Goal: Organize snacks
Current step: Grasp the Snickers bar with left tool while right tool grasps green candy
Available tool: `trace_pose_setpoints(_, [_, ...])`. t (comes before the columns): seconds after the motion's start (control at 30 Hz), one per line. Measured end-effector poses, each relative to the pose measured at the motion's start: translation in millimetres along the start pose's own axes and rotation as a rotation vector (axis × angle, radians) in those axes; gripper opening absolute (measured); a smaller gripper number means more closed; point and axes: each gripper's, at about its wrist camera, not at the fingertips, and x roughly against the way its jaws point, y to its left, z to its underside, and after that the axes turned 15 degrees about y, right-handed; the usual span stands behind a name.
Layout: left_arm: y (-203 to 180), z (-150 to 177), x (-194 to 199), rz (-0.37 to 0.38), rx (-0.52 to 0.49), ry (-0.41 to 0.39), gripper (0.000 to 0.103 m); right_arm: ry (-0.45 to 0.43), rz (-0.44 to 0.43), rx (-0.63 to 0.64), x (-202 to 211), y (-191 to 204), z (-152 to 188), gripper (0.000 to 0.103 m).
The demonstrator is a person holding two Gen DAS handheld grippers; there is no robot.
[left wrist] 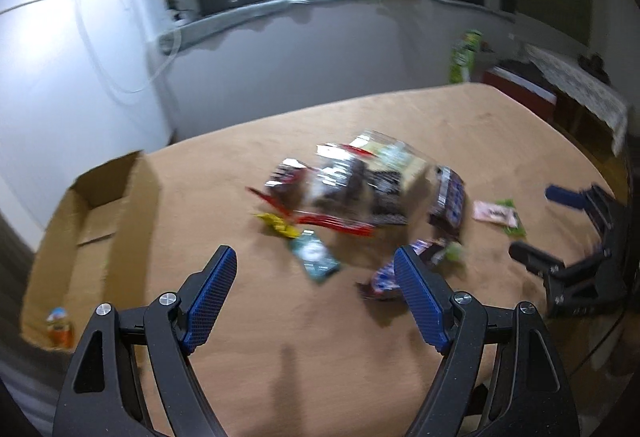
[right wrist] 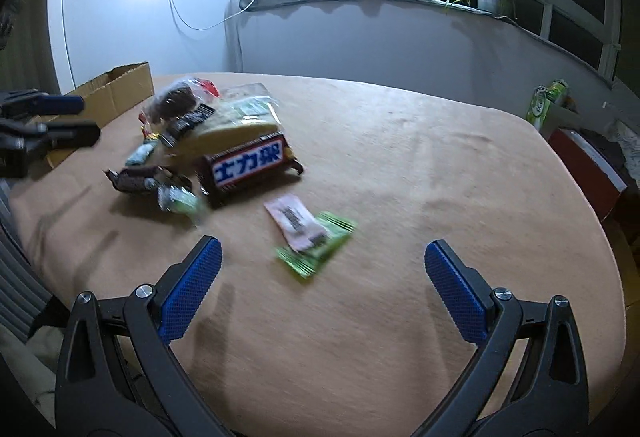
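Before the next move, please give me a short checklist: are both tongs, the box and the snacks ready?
1. Left tongs open, nothing between them: ok.
2. Right tongs open, nothing between them: ok.
3. Cardboard box open on top at the table's edge: ok.
4. Snack pile lies loose on the tan table, none boxed yet: not ok.
5. Pink and green packets lie apart from the pile, just ahead of the right tongs: ok.
6. Box contents: cannot tell.

Both wrist views overlook the possibly shared snack pile (left wrist: 360, 193).
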Motion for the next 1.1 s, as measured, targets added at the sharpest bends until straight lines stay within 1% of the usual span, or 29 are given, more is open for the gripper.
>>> trace_pose_setpoints(0.13, [-18,3,-14,0.054,-0.065,0.001,0.081,-0.018,-0.036,0.018,0,2,-2,0.103])
trace_pose_setpoints(0.2, [-28,1,-24,0.077,-0.090,0.019,0.080,-0.021,-0.029,0.036,-3,5,-6,0.103])
trace_pose_setpoints(0.27, [-36,0,-30,0.081,-0.115,0.029,0.070,-0.014,-0.025,0.046,-8,8,-9,0.102])
trace_pose_setpoints(0.3, [-39,0,-33,0.076,-0.131,0.037,0.068,-0.006,-0.034,0.045,-11,7,-11,0.099])
trace_pose_setpoints(0.37, [-45,0,-38,0.069,-0.154,0.054,0.058,0.017,-0.051,0.033,-17,4,-12,0.093])
trace_pose_setpoints(0.4, [-49,-1,-43,0.070,-0.166,0.073,0.055,0.029,-0.054,0.032,-20,3,-12,0.088])
trace_pose_setpoints(0.43, [-51,-2,-48,0.070,-0.172,0.090,0.049,0.040,-0.055,0.035,-23,3,-12,0.085])
trace_pose_setpoints(0.47, [-52,-1,-50,0.067,-0.176,0.100,0.047,0.048,-0.052,0.039,-24,3,-10,0.081])
trace_pose_setpoints(0.53, [-55,-2,-49,0.060,-0.177,0.098,0.046,0.044,-0.047,0.042,-23,3,-7,0.078])
trace_pose_setpoints(0.6, [-55,-3,-49,0.057,-0.172,0.100,0.043,0.043,-0.041,0.039,-22,2,-6,0.071])
trace_pose_setpoints(0.63, [-54,-4,-49,0.051,-0.170,0.102,0.037,0.043,-0.038,0.043,-22,3,-6,0.069])
trace_pose_setpoints(0.67, [-55,-5,-49,0.044,-0.172,0.103,0.035,0.042,-0.038,0.047,-21,3,-5,0.063])
trace_pose_setpoints(0.77, [-54,-5,-49,0.035,-0.178,0.102,0.030,0.043,-0.032,0.052,-20,4,-4,0.047])
trace_pose_setpoints(0.83, [-54,-6,-50,0.034,-0.177,0.101,0.030,0.048,-0.031,0.054,-19,6,-5,0.043])
trace_pose_setpoints(0.87, [-54,-5,-50,0.034,-0.177,0.100,0.029,0.049,-0.030,0.054,-19,7,-5,0.039])
trace_pose_setpoints(0.9, [-54,-5,-50,0.035,-0.178,0.098,0.029,0.049,-0.026,0.053,-19,7,-5,0.032])
trace_pose_setpoints(0.97, [-53,-6,-50,0.039,-0.179,0.097,0.029,0.051,-0.019,0.045,-18,5,-5,0.026])
trace_pose_setpoints(1.1, [-49,-7,-52,0.048,-0.179,0.094,0.028,0.056,-0.031,0.032,-19,1,-6,0.025])
